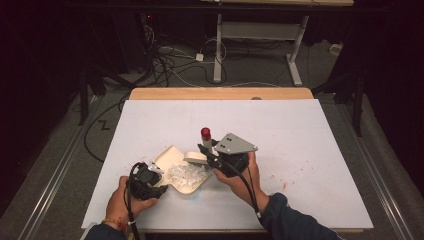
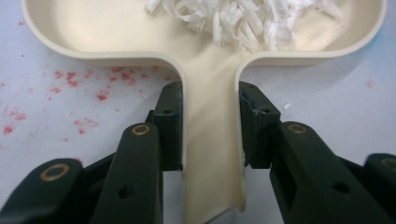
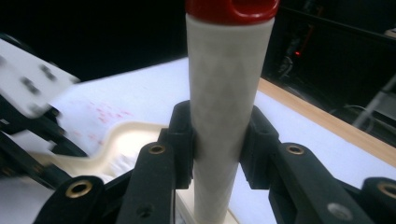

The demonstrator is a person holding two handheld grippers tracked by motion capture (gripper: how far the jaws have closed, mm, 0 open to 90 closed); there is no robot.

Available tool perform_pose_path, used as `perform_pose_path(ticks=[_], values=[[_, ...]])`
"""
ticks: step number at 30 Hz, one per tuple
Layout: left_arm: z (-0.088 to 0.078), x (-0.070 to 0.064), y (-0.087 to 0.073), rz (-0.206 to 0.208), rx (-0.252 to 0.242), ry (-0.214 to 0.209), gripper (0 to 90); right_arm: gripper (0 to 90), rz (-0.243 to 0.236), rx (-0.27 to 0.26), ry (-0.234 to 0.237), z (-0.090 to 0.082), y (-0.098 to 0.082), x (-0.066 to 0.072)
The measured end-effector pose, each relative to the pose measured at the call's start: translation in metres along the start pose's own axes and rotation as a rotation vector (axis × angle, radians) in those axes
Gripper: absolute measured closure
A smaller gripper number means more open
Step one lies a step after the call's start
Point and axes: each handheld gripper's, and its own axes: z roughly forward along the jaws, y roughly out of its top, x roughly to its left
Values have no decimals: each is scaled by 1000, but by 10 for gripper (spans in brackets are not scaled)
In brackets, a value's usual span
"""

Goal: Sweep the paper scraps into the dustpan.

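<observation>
A cream dustpan [image 1: 169, 156] lies on the white table with a heap of white shreds [image 1: 186, 172] in it. My left gripper [image 1: 160, 184] is shut on the dustpan's handle [image 2: 210, 140], one pad pressed against each side. The shreds [image 2: 243, 18] sit toward the pan's far side. My right gripper [image 1: 207, 151] is shut on the white handle [image 3: 226, 93] of a brush with a red cap [image 1: 205, 132]. The brush stands upright, its cream head [image 1: 196, 156] at the pan's right rim. In the right gripper view the dustpan [image 3: 126, 135] lies behind the brush.
Red specks [image 2: 70, 79] are scattered over the white table sheet [image 1: 280, 130] beside the pan. The table's wooden far edge [image 1: 220, 93] runs across the back. Beyond it stand a desk frame [image 1: 218, 50] and loose cables [image 1: 170, 65] on the floor.
</observation>
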Motion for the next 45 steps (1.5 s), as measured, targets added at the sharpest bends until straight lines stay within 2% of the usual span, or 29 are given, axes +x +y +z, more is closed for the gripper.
perform_pose_path(ticks=[1,3,4,6,9,13,14,21,23,26,27,28,32,35,40,45], values=[[0,0,0,-3,-6,-3,632,702,0,-2,37,7,6,8],[-1,0,0,4,-5,-7,633,702,6,-4,54,10,9,12],[-2,-1,-1,1,-6,-8,632,702,-13,1,65,15,13,18],[-2,0,-1,3,-11,-12,632,702,-62,1,54,20,18,24],[-2,1,-3,3,-15,-19,632,701,-76,-10,47,22,21,24],[-2,2,-4,0,-17,-21,632,701,-42,-22,38,30,28,14],[-2,3,-4,3,-17,-22,632,701,-26,-35,26,32,32,7],[-2,3,-4,15,-13,-14,632,701,18,-46,-6,31,32,-10],[-3,3,-5,18,-12,-14,632,701,13,-42,-30,23,29,-18],[-4,2,-6,32,-5,-18,632,701,0,-31,-40,16,25,-24],[-5,2,-7,41,1,-21,632,701,-2,-18,-50,7,22,-30],[-5,2,-7,44,2,-24,632,701,-2,-18,-50,7,22,-30],[-6,0,-7,60,12,-29,633,701,-9,4,-72,-17,15,-44],[-5,-3,-5,73,19,-33,633,702,-38,35,-91,-33,8,-50],[-3,-9,2,94,26,-33,632,701,-50,79,-103,-47,-5,-54],[-1,-13,9,113,37,-39,632,702,-32,93,-57,-48,-14,-47]])
